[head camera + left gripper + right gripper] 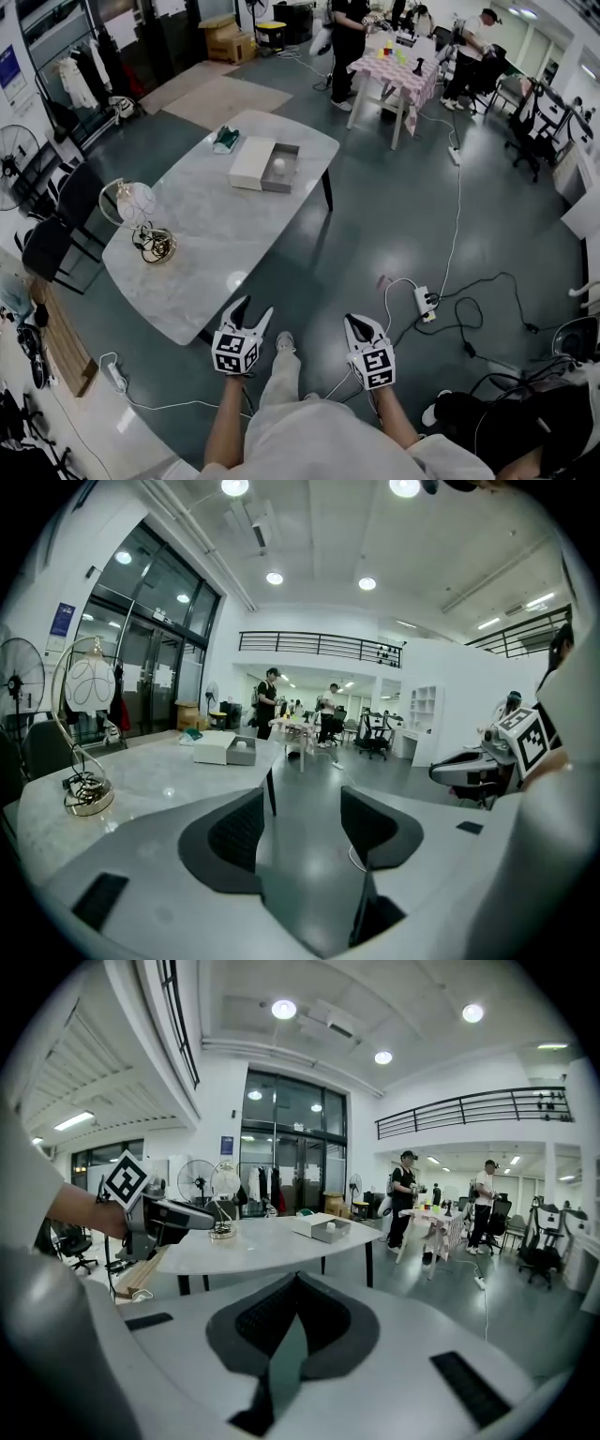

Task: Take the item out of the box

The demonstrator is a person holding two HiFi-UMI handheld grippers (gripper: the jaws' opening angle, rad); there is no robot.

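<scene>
Bare tabletop (216,230) between lamp (139,208) and box (287,182)

You hold one left tool (253,309), one right tool (354,323); your one bench (216,239) carries one box (292,150), one ball (278,166), one lamp (131,202).

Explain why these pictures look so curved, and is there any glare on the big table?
Head view: a wide lens bows the room's edges, and pale glare spots sit on the marble table. Left gripper view: fisheye, black corners, the near fingers slightly soft. Right gripper view: same round frame, ceiling lamps blown white.
</scene>
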